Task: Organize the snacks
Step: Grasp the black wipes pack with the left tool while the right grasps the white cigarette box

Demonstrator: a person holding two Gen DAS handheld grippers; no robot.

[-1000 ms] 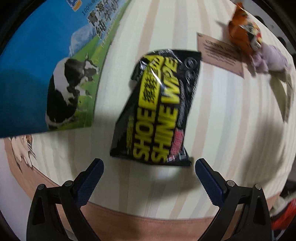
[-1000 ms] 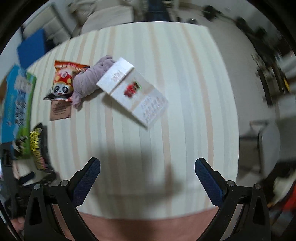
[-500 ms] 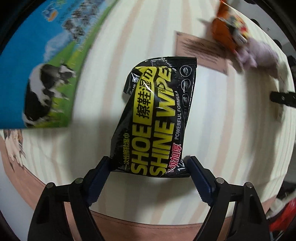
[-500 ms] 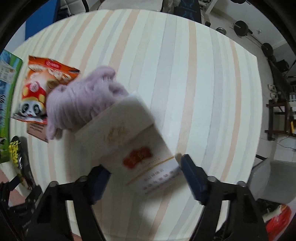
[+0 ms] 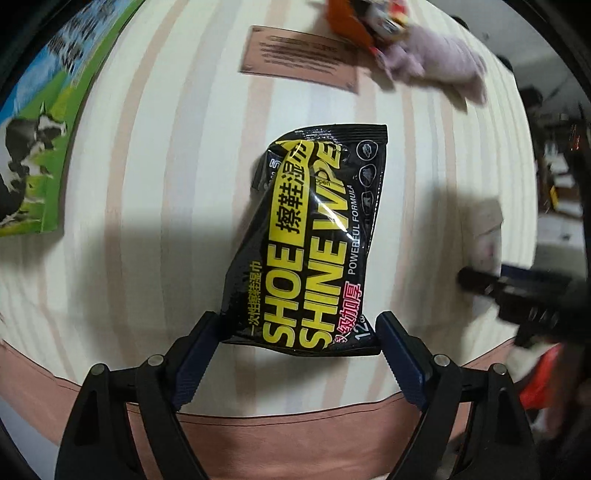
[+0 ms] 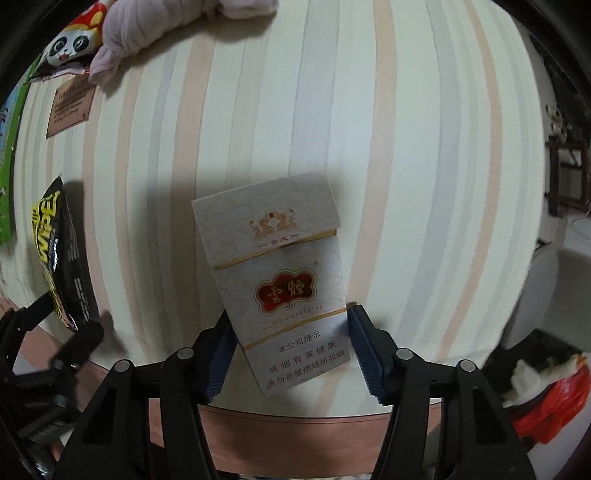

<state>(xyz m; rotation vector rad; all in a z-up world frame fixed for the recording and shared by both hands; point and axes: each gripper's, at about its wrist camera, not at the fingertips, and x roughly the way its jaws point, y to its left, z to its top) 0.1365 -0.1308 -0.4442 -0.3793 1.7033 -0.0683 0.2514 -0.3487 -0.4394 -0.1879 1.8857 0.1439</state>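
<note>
Your left tongs (image 5: pixel 297 328) clamp the near end of the black shoe-wipe packet (image 5: pixel 314 236), its 2 blue pads pressed against both edges as it lies on the striped surface (image 5: pixel 166 184). Your right tongs (image 6: pixel 291 332) grip the white cigarette pack (image 6: pixel 284 273) at its lower sides. Beyond the left tongs sit a brown card (image 5: pixel 301 59), an orange panda snack bag (image 5: pixel 365 18) and a lilac cloth (image 5: pixel 439 62).

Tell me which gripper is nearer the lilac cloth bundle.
Right, though neither is close. The right gripper, on the cigarette pack, sits nearer the lilac cloth bundle; the left gripper grips the wipes pack.
</note>
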